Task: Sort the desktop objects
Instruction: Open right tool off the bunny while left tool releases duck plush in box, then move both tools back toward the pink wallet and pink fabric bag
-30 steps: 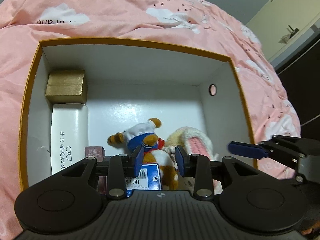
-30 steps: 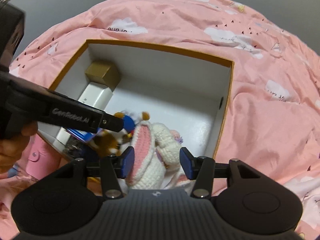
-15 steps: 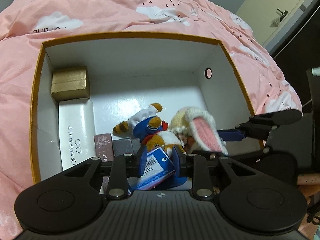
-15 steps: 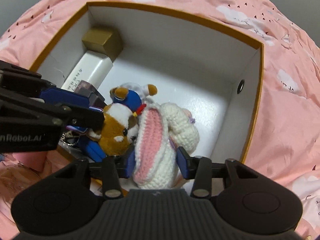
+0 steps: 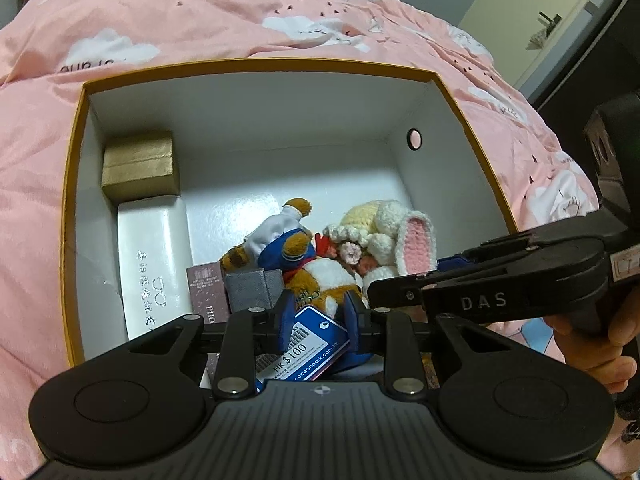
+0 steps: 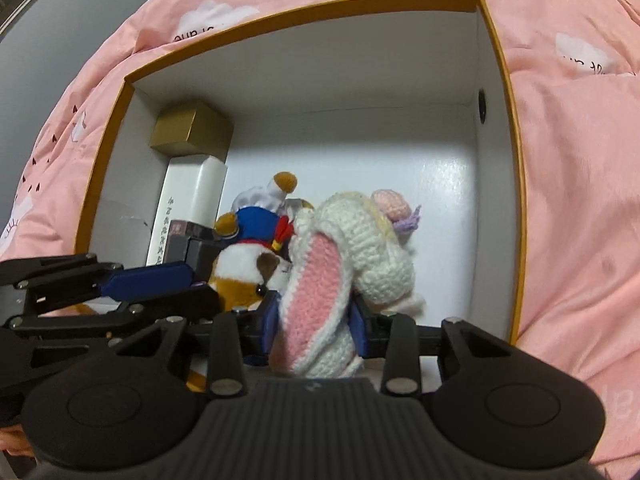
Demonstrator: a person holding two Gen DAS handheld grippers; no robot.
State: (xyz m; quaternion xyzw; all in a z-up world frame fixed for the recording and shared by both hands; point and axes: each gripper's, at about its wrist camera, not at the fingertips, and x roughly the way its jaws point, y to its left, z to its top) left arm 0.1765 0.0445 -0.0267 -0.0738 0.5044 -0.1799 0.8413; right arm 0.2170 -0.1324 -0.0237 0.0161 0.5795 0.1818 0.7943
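A white box with a mustard rim [image 5: 256, 65] [image 6: 304, 10] sits on a pink bedspread. My left gripper [image 5: 318, 322] is shut on a brown plush in a blue sailor suit [image 5: 296, 252], by its blue price tag [image 5: 308, 348], low inside the box. My right gripper [image 6: 316, 326] is shut on a white crocheted bunny [image 6: 352, 256] by its pink ear, right beside the plush [image 6: 248, 264]. The bunny also shows in the left wrist view [image 5: 384, 236], with the right gripper [image 5: 408, 284] coming in from the right.
A gold box [image 5: 140, 166] [image 6: 192, 128] and a long white box [image 5: 154, 256] [image 6: 188, 204] lie along the box's left wall. A small maroon box [image 5: 206, 288] and a grey box [image 5: 252, 288] sit next to the plush. The far half of the box floor is bare.
Both grippers have moved down into the box with their toys. The plush and the bunny now sit low against the floor, side by side.
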